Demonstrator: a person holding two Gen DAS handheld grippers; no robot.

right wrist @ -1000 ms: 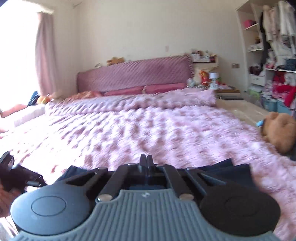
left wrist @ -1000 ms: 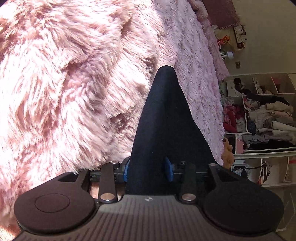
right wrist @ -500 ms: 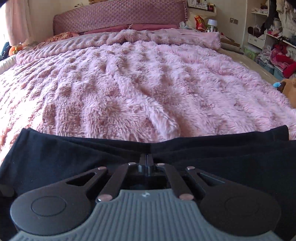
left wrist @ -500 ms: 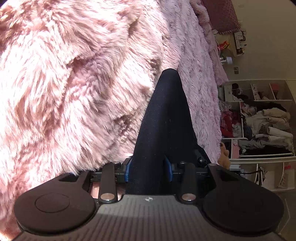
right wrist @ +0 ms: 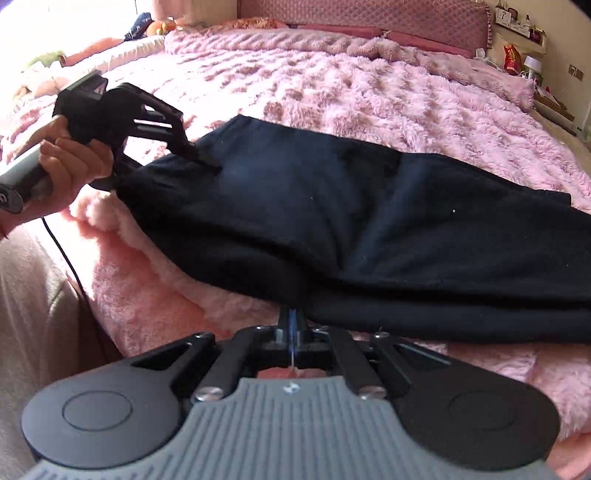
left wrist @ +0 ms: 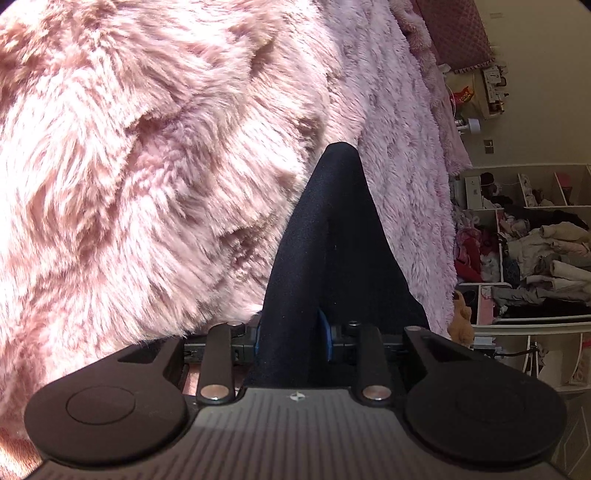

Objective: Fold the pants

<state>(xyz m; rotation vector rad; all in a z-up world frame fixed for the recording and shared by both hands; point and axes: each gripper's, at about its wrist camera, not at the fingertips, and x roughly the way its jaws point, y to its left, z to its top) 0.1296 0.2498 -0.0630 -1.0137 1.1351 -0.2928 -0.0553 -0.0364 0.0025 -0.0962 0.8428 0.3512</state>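
Note:
The black pants [right wrist: 332, 206] lie spread across a pink fluffy bedspread [right wrist: 369, 85], stretching from left to right in the right wrist view. My right gripper [right wrist: 293, 325] is shut on the near edge of the pants at the bed's front. My left gripper [right wrist: 199, 155] shows in that view at the pants' left end, held in a hand, shut on the fabric. In the left wrist view the left gripper [left wrist: 291, 332] pinches a fold of the pants [left wrist: 332, 240] between its blue pads, over the bedspread [left wrist: 147, 147].
A quilted pink headboard [right wrist: 351, 14] and pillows are at the far end of the bed. Open shelves stuffed with clothes [left wrist: 535, 240] stand beside the bed, with a brown plush toy [left wrist: 460, 321] on the floor. A bedside table [right wrist: 524, 55] holds small items.
The right gripper has pulled back and tilted down towards the bed's near edge, so the whole pants and the left gripper now show. The left gripper keeps its hold and has shifted slightly.

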